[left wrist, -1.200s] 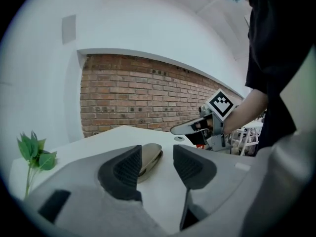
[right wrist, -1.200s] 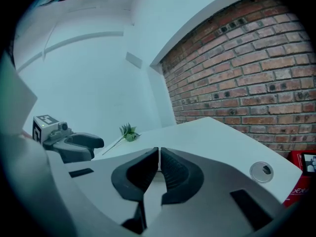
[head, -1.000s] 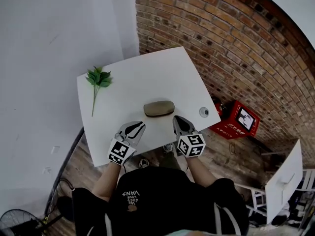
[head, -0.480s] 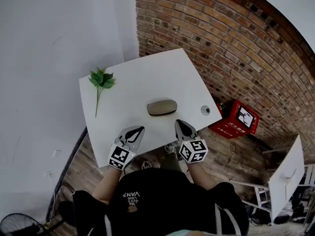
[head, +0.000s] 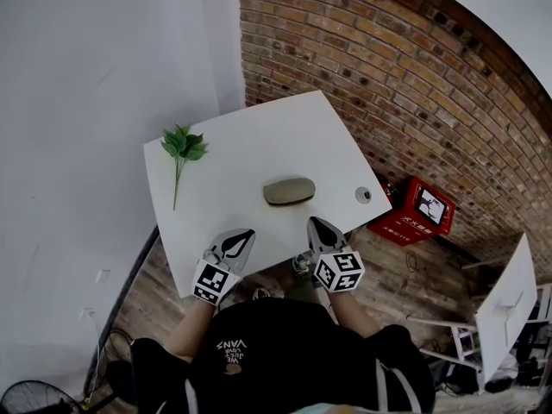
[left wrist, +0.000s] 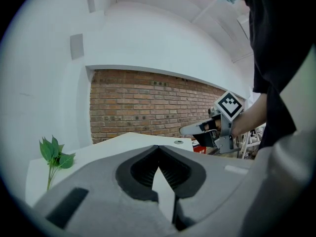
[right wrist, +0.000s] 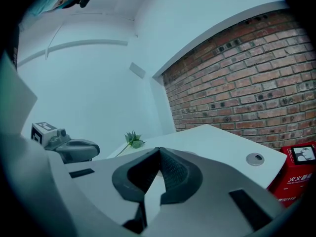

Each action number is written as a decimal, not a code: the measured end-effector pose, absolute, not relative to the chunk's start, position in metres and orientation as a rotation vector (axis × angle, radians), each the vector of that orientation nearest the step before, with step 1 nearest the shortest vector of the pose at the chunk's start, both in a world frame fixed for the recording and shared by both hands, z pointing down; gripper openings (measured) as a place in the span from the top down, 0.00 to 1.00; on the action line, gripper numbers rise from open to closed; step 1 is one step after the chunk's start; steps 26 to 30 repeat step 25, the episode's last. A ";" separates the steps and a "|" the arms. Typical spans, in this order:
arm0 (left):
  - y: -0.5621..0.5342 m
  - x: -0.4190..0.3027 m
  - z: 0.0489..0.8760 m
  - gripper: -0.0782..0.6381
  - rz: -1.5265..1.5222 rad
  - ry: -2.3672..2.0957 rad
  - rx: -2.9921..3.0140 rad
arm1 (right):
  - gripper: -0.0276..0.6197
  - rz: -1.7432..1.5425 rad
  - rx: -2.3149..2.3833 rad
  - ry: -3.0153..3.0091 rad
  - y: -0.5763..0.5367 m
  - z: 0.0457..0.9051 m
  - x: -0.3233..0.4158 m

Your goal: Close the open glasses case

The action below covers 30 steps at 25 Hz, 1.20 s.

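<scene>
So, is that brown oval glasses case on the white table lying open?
No, the brown oval glasses case lies shut as one smooth shell on the white table, no lid raised.

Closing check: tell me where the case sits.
Head view: the case lies on the table, just beyond the left gripper and right gripper, between the sprig at left and the cap at right.

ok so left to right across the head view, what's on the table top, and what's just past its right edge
leafy sprig → glasses case → round grommet → red box
</scene>
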State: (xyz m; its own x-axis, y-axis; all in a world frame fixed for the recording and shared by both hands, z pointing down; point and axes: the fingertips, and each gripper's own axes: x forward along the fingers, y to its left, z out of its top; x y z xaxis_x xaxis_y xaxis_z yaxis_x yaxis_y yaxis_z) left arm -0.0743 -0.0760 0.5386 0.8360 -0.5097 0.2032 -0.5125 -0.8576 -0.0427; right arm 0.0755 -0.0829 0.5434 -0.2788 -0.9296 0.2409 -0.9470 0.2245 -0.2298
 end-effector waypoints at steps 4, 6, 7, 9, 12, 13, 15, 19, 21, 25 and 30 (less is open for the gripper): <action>-0.075 -0.078 0.539 0.88 0.321 -0.831 3.000 | 0.96 0.520 1.861 -2.398 -0.081 0.547 0.073; -0.075 -0.079 0.539 0.88 0.319 -0.829 3.000 | 0.96 0.523 1.861 -2.394 -0.080 0.549 0.071; -0.074 -0.080 0.539 0.88 0.317 -0.829 3.000 | 0.96 0.523 1.861 -2.393 -0.079 0.549 0.069; -0.075 -0.082 0.539 0.88 0.314 -0.830 3.001 | 0.96 0.524 1.860 -2.390 -0.079 0.550 0.068; -0.074 -0.083 0.539 0.88 0.317 -0.830 2.999 | 0.96 0.522 1.864 -2.387 -0.079 0.550 0.067; -0.073 -0.084 0.539 0.88 0.319 -0.830 2.998 | 0.96 0.520 1.867 -2.386 -0.078 0.550 0.067; -0.072 -0.084 0.540 0.88 0.323 -0.829 2.999 | 0.96 0.518 1.869 -2.384 -0.077 0.550 0.066; -0.069 -0.085 0.541 0.88 0.328 -0.822 3.005 | 0.96 0.517 1.870 -2.378 -0.074 0.551 0.066; -0.069 -0.085 0.540 0.88 0.327 -0.819 3.005 | 0.96 0.518 1.870 -2.376 -0.073 0.550 0.066; -0.068 -0.088 0.540 0.88 0.317 -0.814 3.002 | 0.96 0.516 1.867 -2.375 -0.072 0.549 0.064; -0.068 -0.088 0.540 0.88 0.317 -0.814 3.002 | 0.96 0.516 1.867 -2.375 -0.072 0.549 0.064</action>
